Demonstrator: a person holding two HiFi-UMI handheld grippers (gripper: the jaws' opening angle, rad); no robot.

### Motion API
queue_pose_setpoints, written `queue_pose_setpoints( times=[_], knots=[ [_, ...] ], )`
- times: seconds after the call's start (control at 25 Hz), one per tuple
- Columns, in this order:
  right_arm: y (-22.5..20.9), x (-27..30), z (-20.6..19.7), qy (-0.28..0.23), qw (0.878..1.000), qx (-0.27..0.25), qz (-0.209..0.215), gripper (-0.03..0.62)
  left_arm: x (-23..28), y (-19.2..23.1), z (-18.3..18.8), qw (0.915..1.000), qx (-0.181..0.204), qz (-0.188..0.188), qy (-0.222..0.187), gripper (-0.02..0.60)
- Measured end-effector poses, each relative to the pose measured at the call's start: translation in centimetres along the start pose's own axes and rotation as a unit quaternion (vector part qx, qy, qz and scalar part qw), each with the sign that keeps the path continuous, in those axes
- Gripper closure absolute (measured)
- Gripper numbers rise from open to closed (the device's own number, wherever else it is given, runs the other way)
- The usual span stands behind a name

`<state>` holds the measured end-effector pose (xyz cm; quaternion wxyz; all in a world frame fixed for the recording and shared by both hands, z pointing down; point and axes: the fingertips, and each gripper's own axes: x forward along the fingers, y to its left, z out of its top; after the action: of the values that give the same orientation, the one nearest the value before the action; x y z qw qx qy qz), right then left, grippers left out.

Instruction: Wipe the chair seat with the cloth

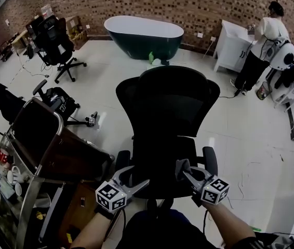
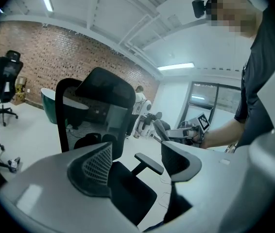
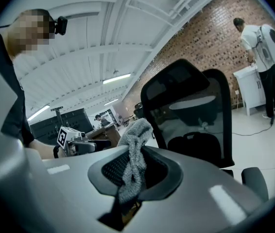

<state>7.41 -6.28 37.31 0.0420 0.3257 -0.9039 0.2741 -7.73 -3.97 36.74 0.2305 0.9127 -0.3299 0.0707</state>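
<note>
1. Chair. A black mesh office chair (image 1: 168, 102) stands on the white floor (image 1: 251, 134), its backrest (image 2: 101, 89) upright and facing the operator. The seat (image 1: 162, 183) lies between the two tongs, with one armrest (image 1: 210, 160) on each side.

2. Left tongs. The left tongs (image 1: 135, 178) are held over the front left corner of the seat. The left gripper view shows the jaws released and well apart. Nothing sits between them; the seat and one armrest show through the gap.

3. Right tongs. The right tongs (image 1: 184, 169) are held over the front right corner of the seat. The right gripper view shows the jaws clenched on the cloth (image 3: 135, 149).

4. Cloth. The cloth is grey and fluffy. It is bunched between the right jaws, with one end rising past the jaw tips and the other hanging down between them. In the head view it shows as a small grey tuft at the jaw tips, above the seat. Contact with the seat cannot be confirmed.

5. Surroundings. A dark green bathtub (image 1: 143, 35) stands by the brick wall behind the chair. A person (image 1: 264, 40) stands at a white cabinet (image 1: 230, 48) at the far right. A metal cart (image 1: 32, 154) with cups stands at the left.
</note>
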Motion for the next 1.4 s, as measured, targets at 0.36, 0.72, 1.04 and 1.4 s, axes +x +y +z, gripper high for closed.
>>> queue_pose_setpoints(
  times=[0.36,0.72,1.04,1.4],
  knots=[
    [-5.6,11.7,-7.9,0.122,0.991,-0.031,0.044,0.545,2.9,8.1,-4.8,0.9978,-0.03,0.049,0.032,0.235],
    [-13.6,27.7,-18.8,0.237,0.964,-0.124,0.017,0.545,6.4,15.6,-11.2,0.994,-0.067,0.083,0.026,0.233],
    [-17.7,37.9,-25.9,0.308,0.927,-0.213,0.016,0.545,8.4,20.3,-11.9,0.9927,-0.07,0.098,-0.008,0.232],
    [-20.3,43.2,-33.2,0.368,0.872,-0.319,0.043,0.546,10.3,20.6,-13.3,0.9951,-0.05,0.085,0.009,0.23]
  ],
)
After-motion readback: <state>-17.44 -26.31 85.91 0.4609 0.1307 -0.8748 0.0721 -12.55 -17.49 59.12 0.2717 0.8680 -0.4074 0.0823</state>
